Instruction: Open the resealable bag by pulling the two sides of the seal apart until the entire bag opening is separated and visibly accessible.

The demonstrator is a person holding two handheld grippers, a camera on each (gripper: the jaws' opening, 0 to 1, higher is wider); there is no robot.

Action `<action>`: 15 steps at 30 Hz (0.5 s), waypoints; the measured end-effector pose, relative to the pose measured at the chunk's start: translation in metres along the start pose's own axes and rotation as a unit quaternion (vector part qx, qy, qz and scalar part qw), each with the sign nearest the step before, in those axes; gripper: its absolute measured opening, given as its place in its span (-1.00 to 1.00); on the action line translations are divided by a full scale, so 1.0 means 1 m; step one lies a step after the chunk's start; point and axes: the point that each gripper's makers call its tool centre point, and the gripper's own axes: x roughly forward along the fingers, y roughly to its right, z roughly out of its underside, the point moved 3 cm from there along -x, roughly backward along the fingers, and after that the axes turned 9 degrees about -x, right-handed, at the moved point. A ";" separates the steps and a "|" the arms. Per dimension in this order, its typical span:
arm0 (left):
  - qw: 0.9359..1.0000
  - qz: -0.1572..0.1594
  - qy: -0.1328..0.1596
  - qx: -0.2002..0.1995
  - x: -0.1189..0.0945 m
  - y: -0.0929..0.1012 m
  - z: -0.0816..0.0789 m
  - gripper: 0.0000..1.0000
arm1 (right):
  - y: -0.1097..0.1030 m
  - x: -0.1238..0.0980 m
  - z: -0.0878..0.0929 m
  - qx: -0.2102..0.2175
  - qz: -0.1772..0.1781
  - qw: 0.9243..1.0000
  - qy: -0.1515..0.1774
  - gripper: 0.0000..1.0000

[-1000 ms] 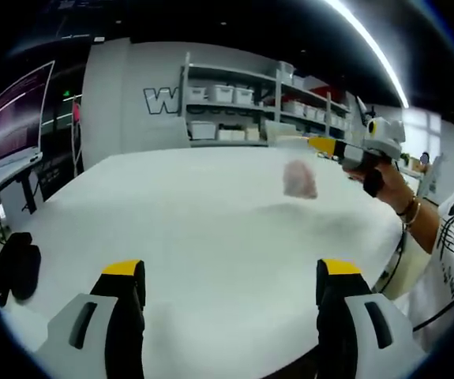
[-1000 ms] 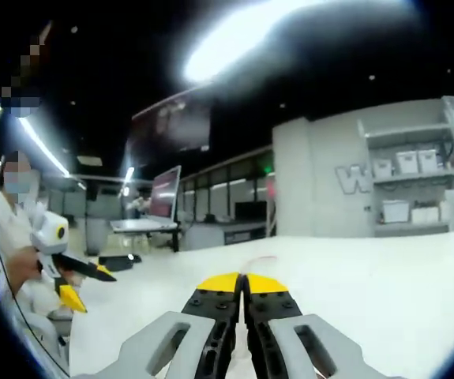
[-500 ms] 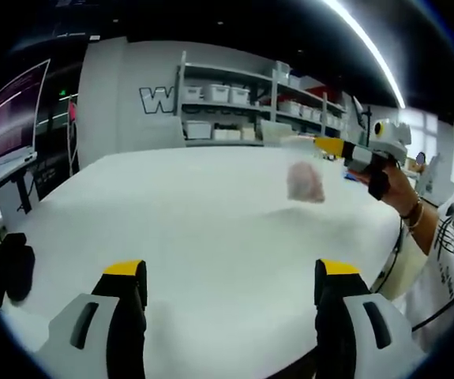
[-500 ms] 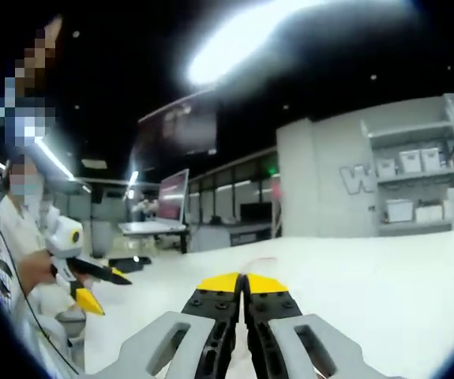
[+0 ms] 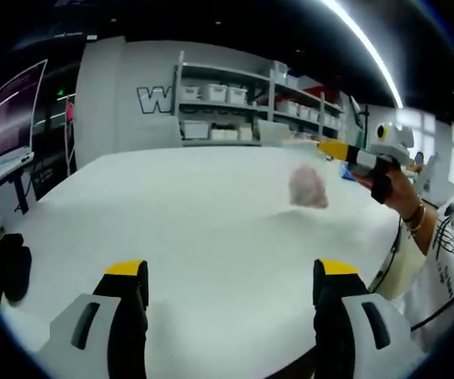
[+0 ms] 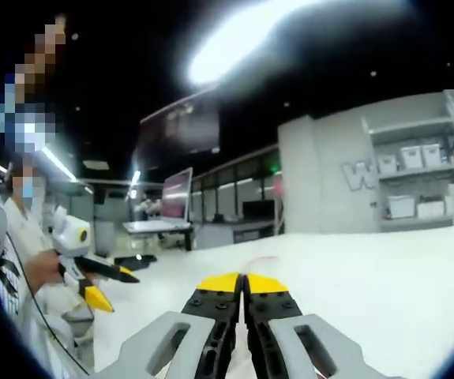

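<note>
While the person is standing at the right-hand edge of a large white table [image 5: 195, 205], both hand-held grippers are raised over it. Going left to right in the left gripper view, a dark object [image 5: 9, 268] is sitting off the table's left edge, and shelves [image 5: 242, 110] holding white boxes are lining the wall beyond the table's far edge. The left gripper [image 5: 225, 278] is hovering above the table's near edge with its yellow-tipped jaws spread wide apart, gripping nothing. Further right, the bag [image 5: 308, 187], clear with something pinkish inside, is hanging above the table's right side. The right gripper [image 5: 331, 147] is pinching the bag's top edge, so it dangles below the jaws. A hand [image 5: 384, 178] wearing a bracelet is holding that gripper's handle.

In the right gripper view, the right gripper's jaws are pressed together with a thin strip of the bag between them.

Judging by this, the bag is lifted by one side of its seal, and opening has not begun. The next move would call for bringing the open left gripper across to the bag, closing it on the opposite lip, then pulling the two sides apart.
</note>
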 end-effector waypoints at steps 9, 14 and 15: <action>1.000 0.002 -0.003 0.002 0.002 0.003 0.000 0.69 | -0.002 -0.011 0.004 0.002 -0.005 1.000 -0.008 -1.00; 1.000 0.006 -0.005 0.007 0.004 0.007 -0.001 0.68 | -0.006 -0.016 0.002 -0.001 -0.009 1.000 -0.008 -1.00; 1.000 0.008 -0.005 0.008 0.004 0.008 -0.001 0.67 | -0.007 -0.016 0.002 -0.002 -0.011 1.000 -0.008 -1.00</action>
